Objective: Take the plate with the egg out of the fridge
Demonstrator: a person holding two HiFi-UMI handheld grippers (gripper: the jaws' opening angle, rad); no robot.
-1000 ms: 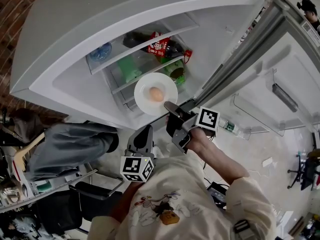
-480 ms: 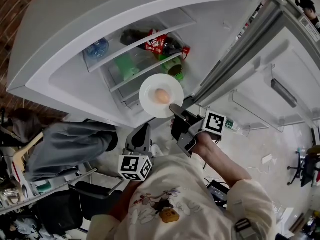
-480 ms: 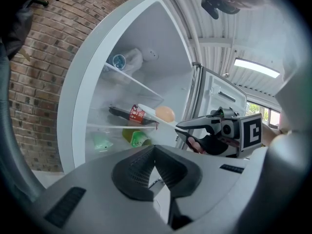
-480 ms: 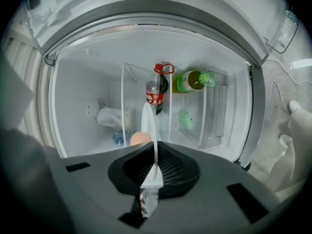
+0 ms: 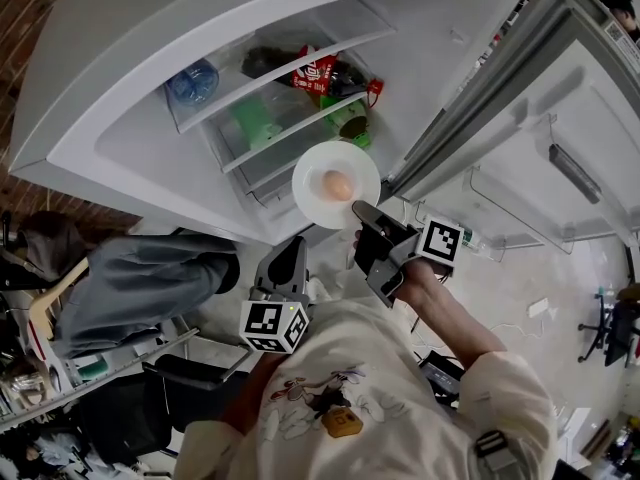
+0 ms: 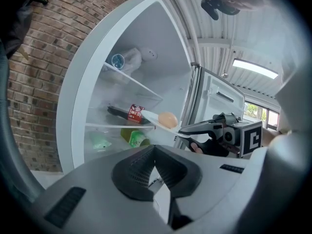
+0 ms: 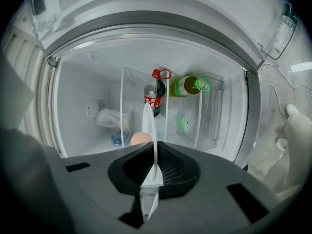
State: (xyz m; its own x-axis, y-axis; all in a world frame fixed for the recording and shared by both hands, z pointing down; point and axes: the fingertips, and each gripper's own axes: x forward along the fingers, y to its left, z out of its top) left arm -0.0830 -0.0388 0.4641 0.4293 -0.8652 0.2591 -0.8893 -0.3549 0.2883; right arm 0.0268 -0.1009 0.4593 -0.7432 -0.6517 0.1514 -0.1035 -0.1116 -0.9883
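between the pinched tips of the right tongs, the plate is held by its rim, egg aboard, seemingly clear of the fridge shelves; left tongs, alongside, closed and empty. carrying away remains.

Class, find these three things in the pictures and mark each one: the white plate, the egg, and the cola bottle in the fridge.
plate (image 5: 309,184), head view, bare white surface to the left of the egg.
egg (image 5: 338,183), head view, middle of the shell.
cola bottle (image 5: 315,72), head view, red label.
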